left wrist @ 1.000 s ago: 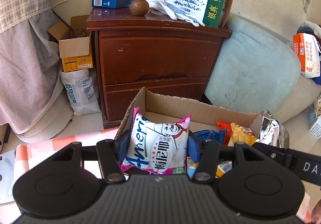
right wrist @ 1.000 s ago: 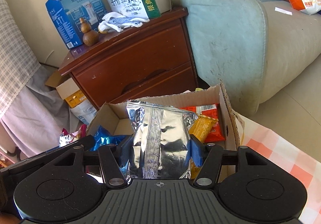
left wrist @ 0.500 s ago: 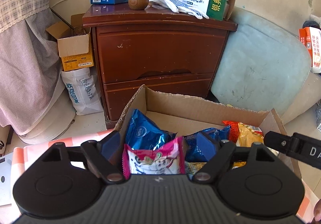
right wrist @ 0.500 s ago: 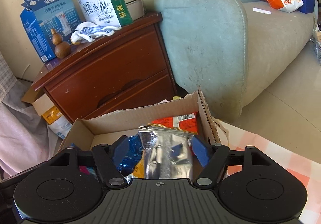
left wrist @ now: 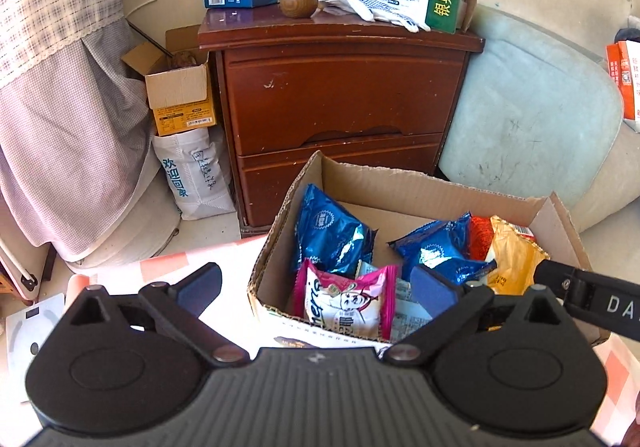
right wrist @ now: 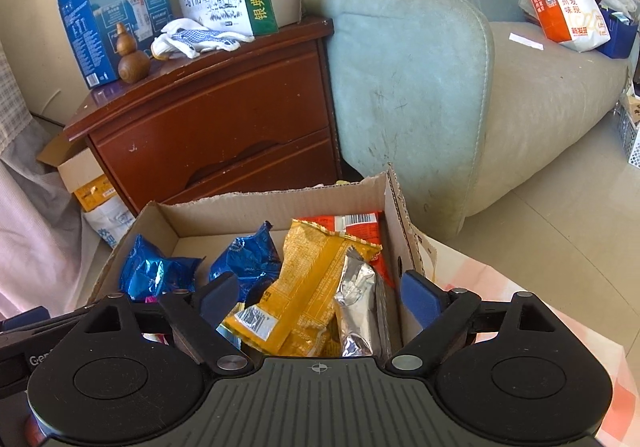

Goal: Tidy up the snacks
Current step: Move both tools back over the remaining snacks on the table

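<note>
Cardboard box (left wrist: 420,183) — open-topped, on the checked cloth (right wrist: 480,279) in front of the wooden nightstand (left wrist: 340,95); it lies directly ahead of and below both grippers and holds every snack in view.

Left gripper (left wrist: 316,287) — jaws have just been opening and now stand wide, one blue pad outside the box's near-left corner, the other over its interior. Nothing is gripped.

Right gripper (right wrist: 318,297) — jaws have just been opening and are likewise spread, holding nothing; the pads flank the packets at the box's right end without pressing on them.

Yellow packet (right wrist: 308,287) — leaning toward the right gripper, long axis running away from it.

Pink-and-white packet (left wrist: 346,301) — upright against the near wall, between the left pads and touched by neither; long axis vertical. The left hand is the nearer.

Silver foil packet (right wrist: 358,307) — on edge just beside the yellow one, between the right pads and free of them; long axis pointing away from the gripper. The right hand is the nearer.

Two blue foil packets (left wrist: 332,235) — further in, left and centre.

Judgement: both deposits look complete, so the coming move probably calls for lifting straight clear of the box.
</note>
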The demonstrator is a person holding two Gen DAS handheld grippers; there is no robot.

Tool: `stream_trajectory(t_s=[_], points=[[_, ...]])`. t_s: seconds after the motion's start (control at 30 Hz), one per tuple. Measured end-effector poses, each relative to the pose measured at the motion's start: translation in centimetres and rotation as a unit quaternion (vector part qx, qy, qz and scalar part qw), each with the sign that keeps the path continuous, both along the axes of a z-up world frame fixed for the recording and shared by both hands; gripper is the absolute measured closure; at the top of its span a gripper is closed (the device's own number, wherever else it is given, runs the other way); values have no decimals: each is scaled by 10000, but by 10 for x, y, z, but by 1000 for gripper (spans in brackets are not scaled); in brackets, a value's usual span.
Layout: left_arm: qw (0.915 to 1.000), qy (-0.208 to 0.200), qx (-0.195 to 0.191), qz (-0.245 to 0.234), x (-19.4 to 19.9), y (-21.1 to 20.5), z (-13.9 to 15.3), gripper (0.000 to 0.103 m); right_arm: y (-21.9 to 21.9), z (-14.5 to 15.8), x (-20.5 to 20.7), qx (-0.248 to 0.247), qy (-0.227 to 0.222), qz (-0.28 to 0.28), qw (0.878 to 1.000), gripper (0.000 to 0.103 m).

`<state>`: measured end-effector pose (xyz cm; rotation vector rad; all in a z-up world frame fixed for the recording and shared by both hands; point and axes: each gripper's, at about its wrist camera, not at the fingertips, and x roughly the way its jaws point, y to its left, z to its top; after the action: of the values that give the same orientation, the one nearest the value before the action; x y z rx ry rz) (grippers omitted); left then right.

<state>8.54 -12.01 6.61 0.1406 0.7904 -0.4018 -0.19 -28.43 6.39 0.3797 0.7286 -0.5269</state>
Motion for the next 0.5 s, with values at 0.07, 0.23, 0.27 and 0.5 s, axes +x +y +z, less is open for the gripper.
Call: stream_trajectory(t_s=[0.07,0.23,0.27,0.5], points=[[9999,13,119,30,-6,6,-1,2,5,0,-2,-17,57,42,10000,13],[9997,75,227,40,-21,21,-4,2,17,-4,-7,6,222,288,9993,13],[9997,112,236,-1,-24,24,-5,2,20,-5,-9,-4,265,330,9991,13],[9990,357,202,-184,-39,53,-3,2,37,-7,-19,-60,470,792,9957,12]])
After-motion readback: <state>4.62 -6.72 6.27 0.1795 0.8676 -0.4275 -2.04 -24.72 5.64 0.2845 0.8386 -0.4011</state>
